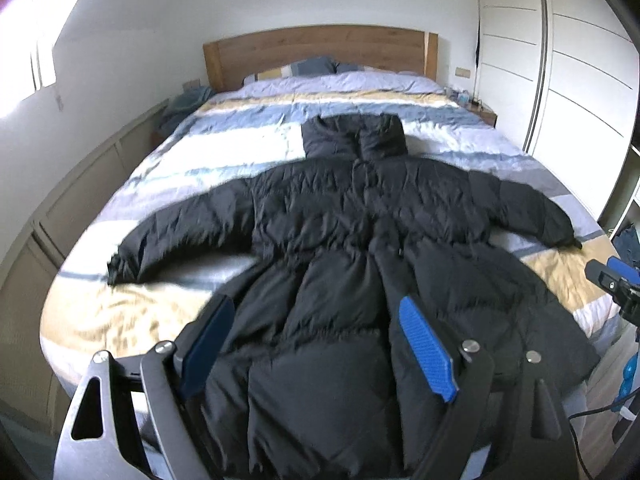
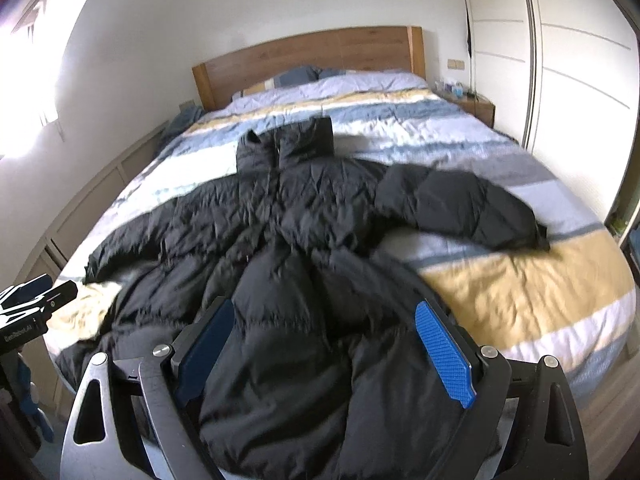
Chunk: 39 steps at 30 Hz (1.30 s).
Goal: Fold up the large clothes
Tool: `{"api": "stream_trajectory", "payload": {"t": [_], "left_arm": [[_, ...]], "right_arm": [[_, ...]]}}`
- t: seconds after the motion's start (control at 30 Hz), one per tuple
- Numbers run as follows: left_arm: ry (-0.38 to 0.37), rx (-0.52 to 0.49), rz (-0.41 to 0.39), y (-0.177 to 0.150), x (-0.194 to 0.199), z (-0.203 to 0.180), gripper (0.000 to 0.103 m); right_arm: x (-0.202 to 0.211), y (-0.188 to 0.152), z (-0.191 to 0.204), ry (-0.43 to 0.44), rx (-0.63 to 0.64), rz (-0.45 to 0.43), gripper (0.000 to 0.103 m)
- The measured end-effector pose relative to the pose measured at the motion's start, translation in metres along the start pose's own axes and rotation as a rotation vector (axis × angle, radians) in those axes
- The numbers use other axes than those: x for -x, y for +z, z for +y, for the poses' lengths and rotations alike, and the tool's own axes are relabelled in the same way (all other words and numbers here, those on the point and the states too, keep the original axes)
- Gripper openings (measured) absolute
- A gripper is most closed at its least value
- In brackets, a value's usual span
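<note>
A long black puffer coat [image 1: 344, 216] lies front up on the bed [image 1: 120, 320], hood toward the headboard and both sleeves spread out. In the right wrist view the coat [image 2: 304, 216] has its right sleeve [image 2: 460, 204] bent across the striped cover. My left gripper [image 1: 316, 304] hovers over the coat's lower left part, jaws wide apart, blue pads [image 1: 424, 344] clear of the fabric. My right gripper [image 2: 324, 306] stands open above the lower right part of the coat, which bulges up between its fingers [image 2: 444, 348] without being pinched.
A wooden headboard [image 1: 320, 52] and pillows [image 1: 312, 66] close the far end of the bed. White wardrobe doors [image 1: 580, 80] stand on the right, low cabinets [image 1: 80, 200] on the left. Nightstands [image 2: 476, 106] flank the bed. The other gripper shows at each view's edge.
</note>
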<state>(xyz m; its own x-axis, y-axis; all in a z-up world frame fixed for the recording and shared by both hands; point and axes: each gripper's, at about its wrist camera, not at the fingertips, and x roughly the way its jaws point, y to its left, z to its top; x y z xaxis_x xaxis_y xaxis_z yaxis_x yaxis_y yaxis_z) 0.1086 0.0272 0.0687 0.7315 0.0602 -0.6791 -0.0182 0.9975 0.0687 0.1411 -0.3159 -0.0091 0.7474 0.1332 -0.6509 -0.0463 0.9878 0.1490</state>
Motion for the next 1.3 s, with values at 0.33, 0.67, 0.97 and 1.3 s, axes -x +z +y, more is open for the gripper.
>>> {"api": "stream_trajectory", "payload": {"t": [0.33,0.67,0.97,1.3], "left_arm": [[0.023,-0.033,-0.114,0.104,-0.003,-0.014,0.085],[-0.001,0.036,-0.109,0.198,-0.060,-0.019,0.085],[-0.008,0.166,0.065,0.155,-0.189,-0.001,0.085],[0.046,0.198,0.131,0.135,-0.264,0.018,0.085]], "right_arm": [[0.003,0.096,-0.001,0.014,-0.002,-0.161,0.094],[-0.046,0.178,-0.037,-0.015,-0.112,-0.237,0.100],[-0.183,0.124,-0.124,-0.107,-0.332,0.009,0.101],[-0.268,0.067,-0.217,-0.129,-0.615,0.148,0.103]]}}
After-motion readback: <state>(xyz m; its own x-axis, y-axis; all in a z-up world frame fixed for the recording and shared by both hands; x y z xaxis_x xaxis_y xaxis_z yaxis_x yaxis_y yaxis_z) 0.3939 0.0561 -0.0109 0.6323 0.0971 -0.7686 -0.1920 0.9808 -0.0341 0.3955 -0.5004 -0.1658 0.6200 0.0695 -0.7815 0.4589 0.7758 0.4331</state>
